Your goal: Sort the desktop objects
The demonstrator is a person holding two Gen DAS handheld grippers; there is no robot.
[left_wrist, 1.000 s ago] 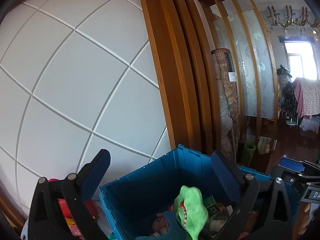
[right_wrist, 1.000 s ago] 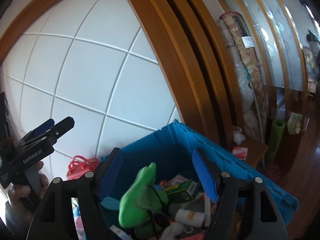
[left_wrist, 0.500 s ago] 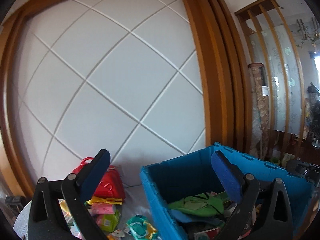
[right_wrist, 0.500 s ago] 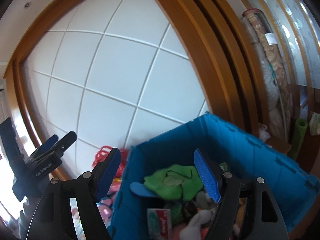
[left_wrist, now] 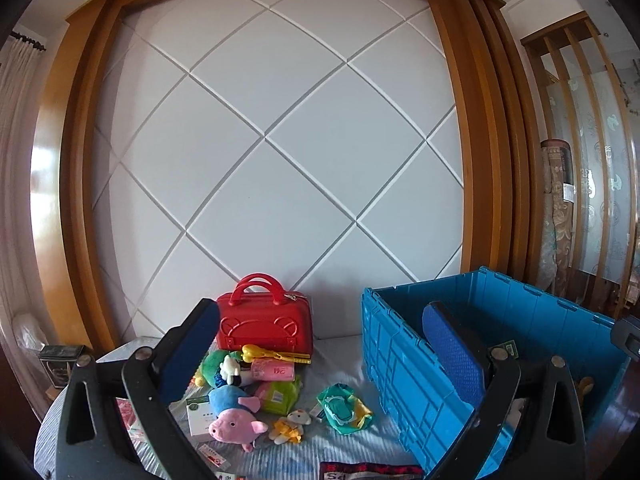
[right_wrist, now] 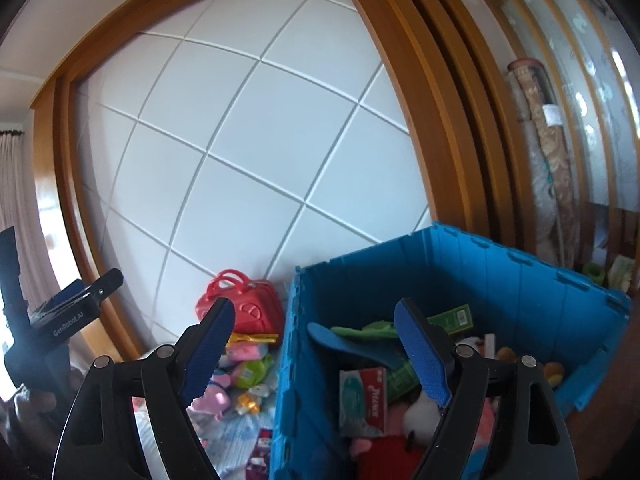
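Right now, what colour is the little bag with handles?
Red: the bag shows best in the left wrist view.

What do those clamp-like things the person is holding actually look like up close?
Each, the left gripper and the right gripper, has two black plastic fingers with silver rivets, tipped by blue dimpled pads. White "GenRobot.AI" lettering marks the left one's black body, seen from the right wrist camera.

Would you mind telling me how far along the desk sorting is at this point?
Partly done. The blue crate already holds a green toy, a toothpaste box and more. Nothing is in hand: both the left tongs and the right tongs are open and empty. Left on the table: the red bag, pig plush, wipes pack and other small items.
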